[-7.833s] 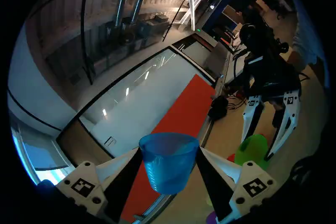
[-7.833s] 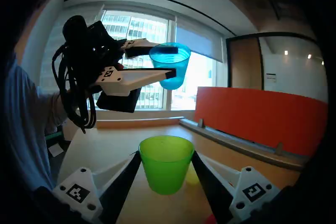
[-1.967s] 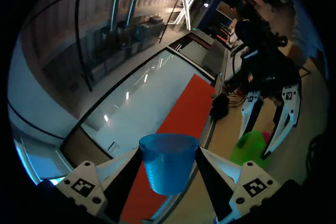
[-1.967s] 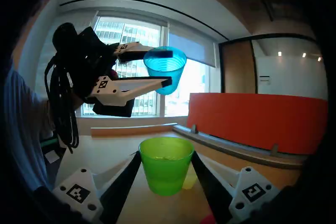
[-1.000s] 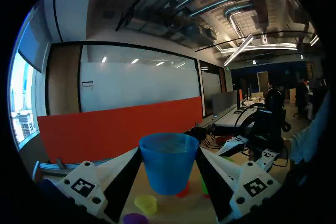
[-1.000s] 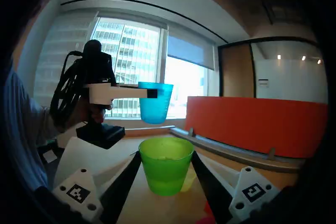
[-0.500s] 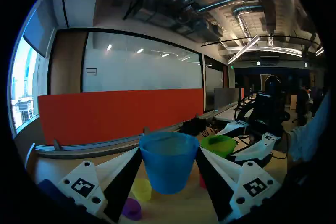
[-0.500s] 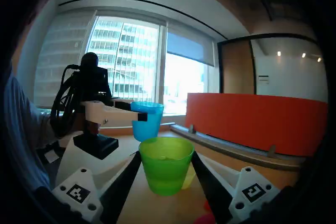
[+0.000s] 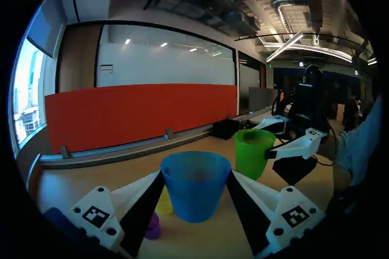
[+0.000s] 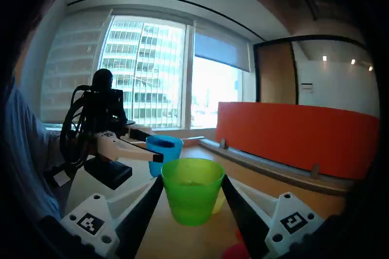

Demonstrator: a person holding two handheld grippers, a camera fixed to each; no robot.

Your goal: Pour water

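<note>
The left gripper (image 9: 194,174) has its fingers closed narrowly around a translucent blue cup (image 9: 195,193), pressing on both sides and holding it upright, low over the pale wooden desk (image 9: 97,181). The right gripper (image 10: 192,179) grips a green cup (image 10: 192,196) the same way, also upright. The right gripper view shows the two cups close together, the blue one just behind and to the side of the green one. The green cup may hold a little water, though through the tinted plastic I can't be sure.

The only markings on the grippers are black-and-white square code tags (image 9: 95,216) near the finger bases, with no brand name that I can make out. A small white notice (image 9: 106,69) hangs on the glass wall above the orange partition (image 9: 141,108), too small to read.

A small yellow cup (image 9: 164,206) and a purple one (image 9: 153,226) sit on the desk beside the left fingers. A light blue sleeve (image 10: 24,152) shows at the edge of the right gripper view.
</note>
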